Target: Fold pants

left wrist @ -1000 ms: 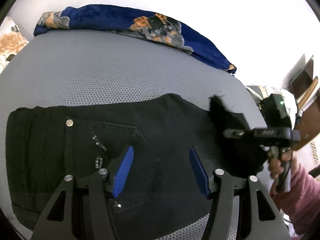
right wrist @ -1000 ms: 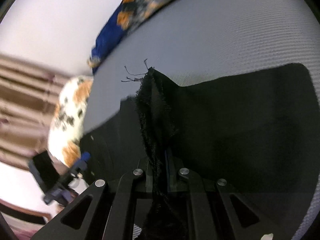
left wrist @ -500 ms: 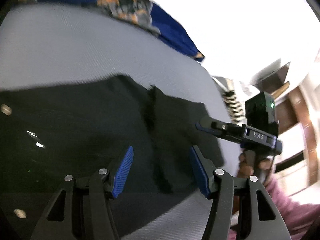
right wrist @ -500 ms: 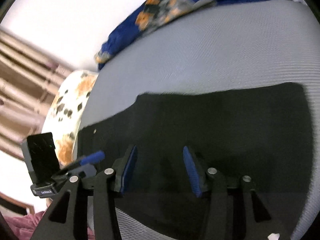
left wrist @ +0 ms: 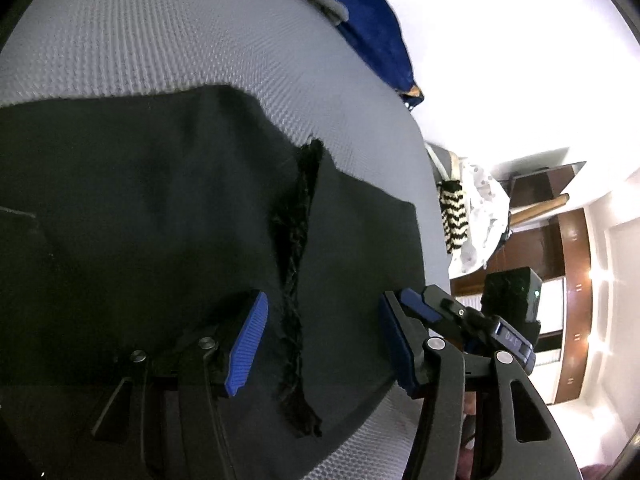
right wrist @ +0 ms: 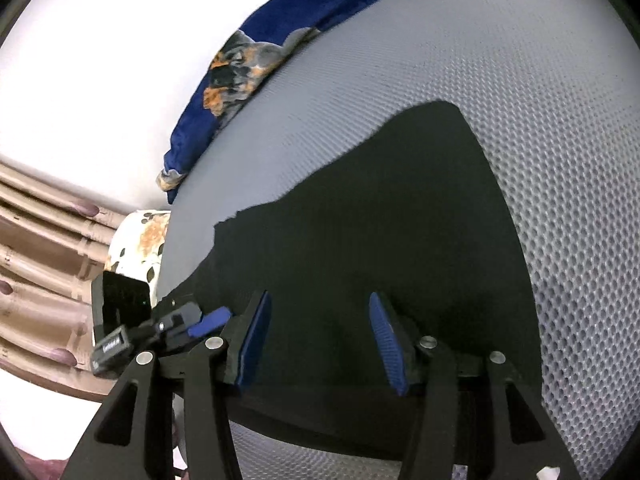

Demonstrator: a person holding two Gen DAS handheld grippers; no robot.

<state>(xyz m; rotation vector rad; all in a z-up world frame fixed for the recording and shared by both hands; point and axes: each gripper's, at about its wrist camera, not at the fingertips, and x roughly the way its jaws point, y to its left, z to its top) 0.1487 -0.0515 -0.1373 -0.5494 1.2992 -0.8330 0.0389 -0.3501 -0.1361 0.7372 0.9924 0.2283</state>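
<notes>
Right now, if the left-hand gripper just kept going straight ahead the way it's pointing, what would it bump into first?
Most likely the black pants. The open left gripper points at their frayed hem, which runs between its fingers. The grey mattress lies underneath. Depth is hard to judge here.

Left gripper (left wrist: 322,336) and right gripper (right wrist: 318,340): jaws spread, empty.
</notes>
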